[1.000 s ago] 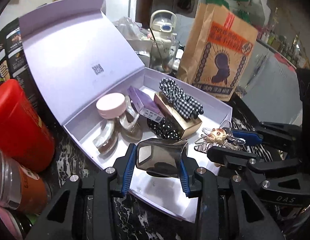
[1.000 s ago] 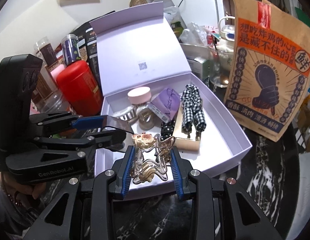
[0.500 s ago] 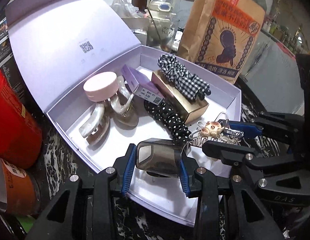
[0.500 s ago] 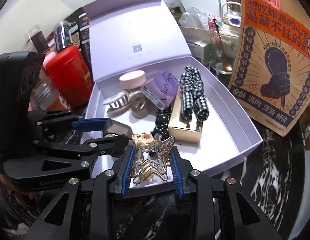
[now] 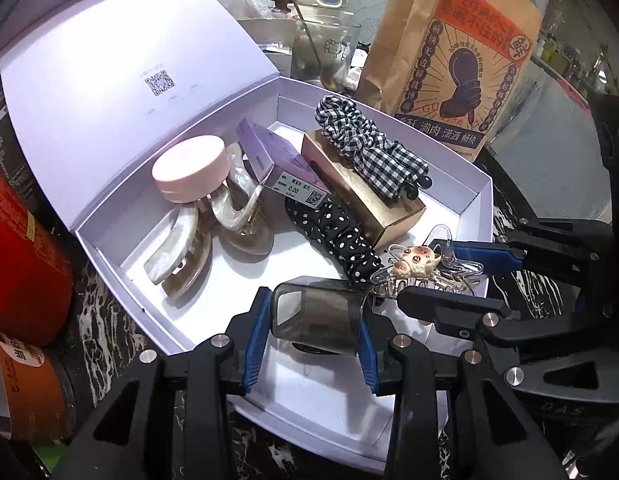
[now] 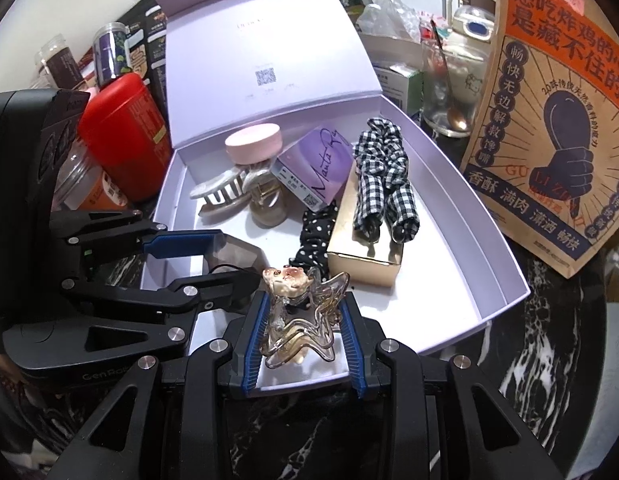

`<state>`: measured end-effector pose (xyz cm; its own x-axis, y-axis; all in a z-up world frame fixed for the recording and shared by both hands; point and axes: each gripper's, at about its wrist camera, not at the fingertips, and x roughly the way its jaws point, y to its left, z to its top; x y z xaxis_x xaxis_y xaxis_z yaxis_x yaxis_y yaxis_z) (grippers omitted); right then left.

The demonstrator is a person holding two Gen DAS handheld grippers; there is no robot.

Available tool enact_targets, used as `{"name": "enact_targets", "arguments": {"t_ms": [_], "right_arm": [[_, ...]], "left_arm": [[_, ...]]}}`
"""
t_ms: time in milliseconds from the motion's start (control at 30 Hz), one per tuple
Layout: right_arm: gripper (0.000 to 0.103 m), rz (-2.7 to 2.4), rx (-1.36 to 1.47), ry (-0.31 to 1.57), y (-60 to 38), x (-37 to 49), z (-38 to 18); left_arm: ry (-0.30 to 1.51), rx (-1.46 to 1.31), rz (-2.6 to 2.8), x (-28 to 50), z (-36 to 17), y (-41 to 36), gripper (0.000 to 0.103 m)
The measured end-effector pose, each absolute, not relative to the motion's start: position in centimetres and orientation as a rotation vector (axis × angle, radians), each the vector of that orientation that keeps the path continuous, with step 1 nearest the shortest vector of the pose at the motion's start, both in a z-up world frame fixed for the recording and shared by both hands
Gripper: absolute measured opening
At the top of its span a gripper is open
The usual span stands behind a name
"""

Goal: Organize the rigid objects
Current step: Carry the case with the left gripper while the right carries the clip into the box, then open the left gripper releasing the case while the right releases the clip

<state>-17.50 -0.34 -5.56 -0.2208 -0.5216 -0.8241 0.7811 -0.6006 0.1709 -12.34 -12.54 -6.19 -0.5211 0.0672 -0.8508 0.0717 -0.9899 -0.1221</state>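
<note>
At 9 o'clock in the right wrist view, a red canister [image 6: 123, 136] stands outside the open lilac box [image 6: 497, 280], against its left wall. The left gripper [image 5: 311, 334] is closed on a smoky grey translucent block [image 5: 315, 312], its blue pads pressed to both sides, held over the near end of the box floor. Inside the box, from 10 o'clock toward 2 o'clock in the left wrist view: a pink round compact [image 5: 189, 168] resting on two pearly claw clips [image 5: 177, 256]; a purple carton [image 5: 281, 164] tilted on its edge; a black polka-dot scrunchie [image 5: 337, 240] lying just beside a gold box [image 5: 361, 196]; a black-and-white checked scrunchie [image 5: 369, 148] draped along the top of that gold box. The right gripper [image 6: 303, 330] is clamped on a clear wavy hair clip with a small cream figure [image 6: 297, 312], held over the near right part of the box, close to the grey block. At 1 o'clock, outside the far wall, a brown paper bag [image 5: 453, 48] stands upright
</note>
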Motion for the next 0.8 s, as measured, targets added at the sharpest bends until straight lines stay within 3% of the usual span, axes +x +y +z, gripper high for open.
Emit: {"name": "enact_targets", "arguments": {"t_ms": [233,600,800], "right_arm": [[0.035,-1.889,1.205,0.381,-0.5,-18.3,-5.6],[0.035,-1.94,1.226,0.383,0.4,-18.5,-4.7],[0.041,-1.973,1.2,0.373,1.5,-18.0,-3.6]], "left_arm": [[0.27,1.59,-2.693,-12.8,-6.1,-13.0,0.039],[0.142,1.562,-2.631,-12.9,-6.3,-12.1,0.039],[0.116,1.543,-2.624,-12.7,-6.1,-11.8,0.039]]}}
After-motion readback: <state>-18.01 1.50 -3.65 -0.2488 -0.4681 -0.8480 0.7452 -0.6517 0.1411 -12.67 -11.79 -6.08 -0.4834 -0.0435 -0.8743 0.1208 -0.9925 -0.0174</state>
